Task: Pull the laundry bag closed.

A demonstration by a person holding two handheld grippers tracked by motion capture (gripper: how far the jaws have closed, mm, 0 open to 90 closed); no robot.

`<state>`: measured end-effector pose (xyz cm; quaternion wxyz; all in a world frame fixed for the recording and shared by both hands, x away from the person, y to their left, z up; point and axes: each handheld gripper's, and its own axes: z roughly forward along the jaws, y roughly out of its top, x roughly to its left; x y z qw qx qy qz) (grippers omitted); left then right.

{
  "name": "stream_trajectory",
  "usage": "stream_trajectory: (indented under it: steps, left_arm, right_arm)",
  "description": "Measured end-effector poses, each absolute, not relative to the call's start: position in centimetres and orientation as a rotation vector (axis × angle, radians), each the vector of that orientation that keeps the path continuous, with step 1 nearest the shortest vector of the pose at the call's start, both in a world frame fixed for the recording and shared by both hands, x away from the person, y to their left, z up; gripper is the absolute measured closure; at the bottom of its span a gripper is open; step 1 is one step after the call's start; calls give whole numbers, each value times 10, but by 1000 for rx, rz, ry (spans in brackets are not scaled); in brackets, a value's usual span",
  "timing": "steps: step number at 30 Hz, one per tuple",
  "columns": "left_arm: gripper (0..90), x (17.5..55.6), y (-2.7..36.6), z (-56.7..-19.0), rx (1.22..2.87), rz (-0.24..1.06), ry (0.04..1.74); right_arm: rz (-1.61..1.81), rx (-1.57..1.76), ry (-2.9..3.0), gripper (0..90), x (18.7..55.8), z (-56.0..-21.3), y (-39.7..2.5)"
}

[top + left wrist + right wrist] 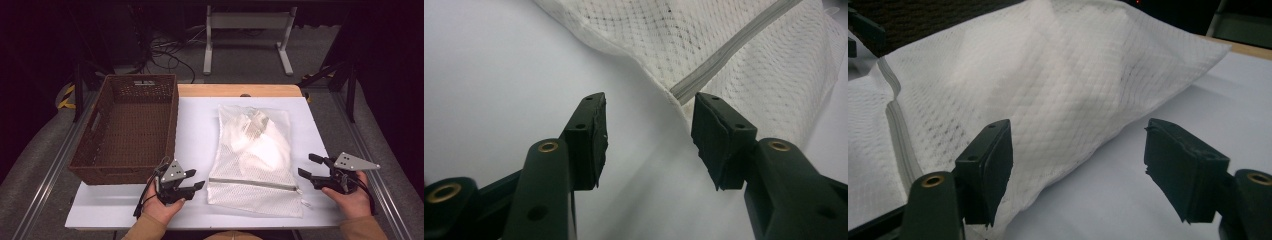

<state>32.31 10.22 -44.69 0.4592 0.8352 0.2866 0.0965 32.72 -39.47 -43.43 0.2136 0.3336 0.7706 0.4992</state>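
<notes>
At the near edge of the white table (200, 125), the left gripper (199, 179) rests in the person's hand, with its jaws apart and nothing between them. It points to the right, toward the near left corner of the mesh laundry bag (255, 155). In the left gripper view, the end of the grey zipper (729, 55) lies just beyond the open jaws, apart from them. On the right side, the right gripper (307, 166) is also open and empty, and it points left at the right edge of the bag, near it but not touching. The bag lies flat in the middle of the table, with the zipper across its near part. Inside there is white cloth (255, 137), probably folded clothing. On the far left stands a brown wicker basket (170, 125), just beside the bag.
</notes>
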Motion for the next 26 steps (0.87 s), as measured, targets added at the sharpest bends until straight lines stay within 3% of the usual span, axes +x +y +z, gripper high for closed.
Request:
stream_trajectory:
  steps: [26]
  left_arm:
    - [469, 325, 100, -458, 2090, 193, 746]
  right_arm:
    - [1341, 1009, 2155, 261, 330, -448, -395]
